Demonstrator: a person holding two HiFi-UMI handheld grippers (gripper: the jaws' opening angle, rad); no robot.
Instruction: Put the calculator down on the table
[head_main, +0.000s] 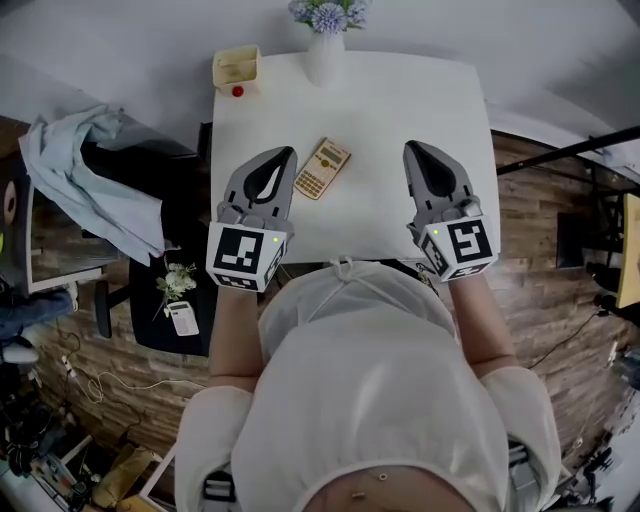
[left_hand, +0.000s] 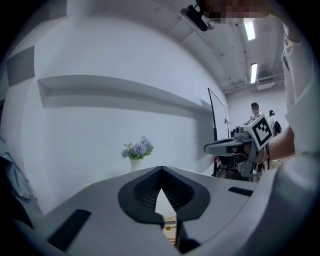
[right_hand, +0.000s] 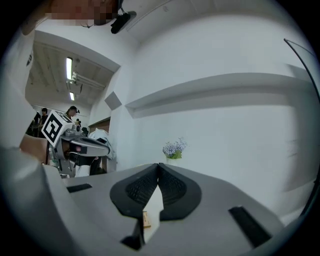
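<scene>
Flanking the flat rectangular calculator (head_main: 322, 168), ribbed left gripper (head_main: 288, 153) and right gripper (head_main: 410, 147) sit closed.

Reads as a lab or recording room dressed up as an office corner, not a home. I stand at a white square table (head_main: 400, 120) on brown wood-plank flooring (head_main: 530, 210). One white vase of pale blue flowers (head_main: 325, 55) for decoration. Loose white cables (head_main: 110, 385) trail over the floor on my left. Black metal stand pole (head_main: 570, 150) on my right. Bare white walls, long ceiling strip lights (left_hand: 249, 30), a person in the background (left_hand: 255, 106).
</scene>
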